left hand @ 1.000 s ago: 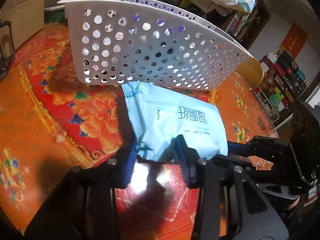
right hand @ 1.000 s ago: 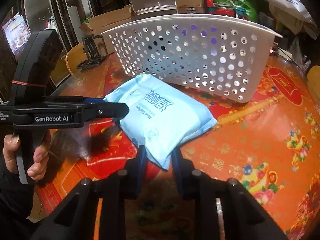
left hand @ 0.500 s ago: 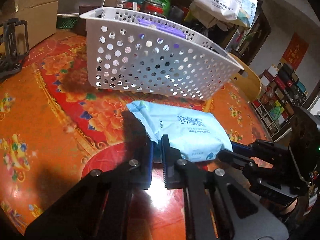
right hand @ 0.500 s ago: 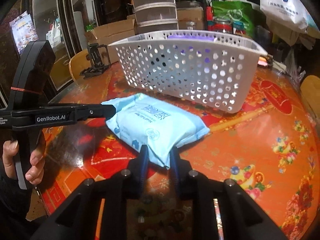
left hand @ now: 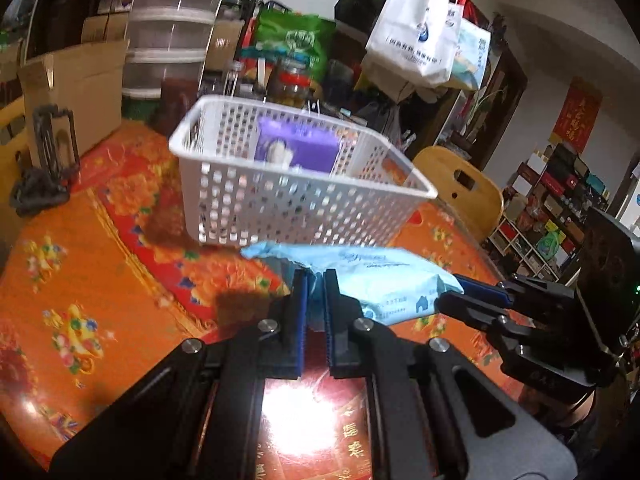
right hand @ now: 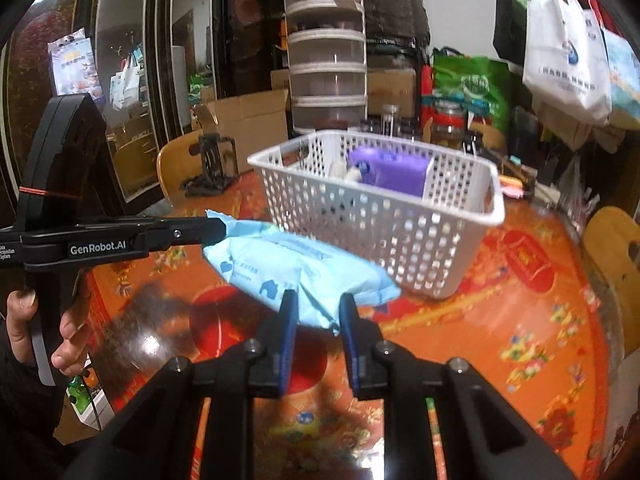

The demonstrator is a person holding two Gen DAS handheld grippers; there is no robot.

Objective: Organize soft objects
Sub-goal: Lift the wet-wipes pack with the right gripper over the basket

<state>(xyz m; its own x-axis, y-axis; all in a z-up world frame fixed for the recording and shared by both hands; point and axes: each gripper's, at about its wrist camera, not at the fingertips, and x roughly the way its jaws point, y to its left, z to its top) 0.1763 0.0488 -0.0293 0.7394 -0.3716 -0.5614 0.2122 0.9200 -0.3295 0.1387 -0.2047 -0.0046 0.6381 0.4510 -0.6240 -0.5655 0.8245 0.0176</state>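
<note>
I hold the left gripper [left hand: 315, 280] with its blue-padded jaws pressed together on a crimped edge of the soft light-blue plastic pack of wet wipes [left hand: 376, 276]. I hold the right gripper [right hand: 316, 300] with its jaws pinching the opposite corner of the same pack, a fold of blue film bunched between the fingers [right hand: 289, 312]. The pack hangs between the two grippers, sagging slightly, clear of the glossy orange-and-red floral tablecloth [right hand: 500, 336].

Step in hand, as I judge it: carrying the lifted pack to the container. The pack sits lower than the rim of the white perforated plastic basket [right hand: 400, 236] and just in front of its near wall in both wrist views.

Next move, as I judge it: raise both grippers together until the pack clears the rim, advance over the opening, then release both grips at once. Uneven height between the grippers could catch the pack on the near wall.

Inside the basket, a purple soft pack [right hand: 390, 170] lies against the far side; free space shows in front of it. Beyond the basket stand a stacked translucent drawer tower [right hand: 326, 52] and a green bag [right hand: 472, 88].
</note>
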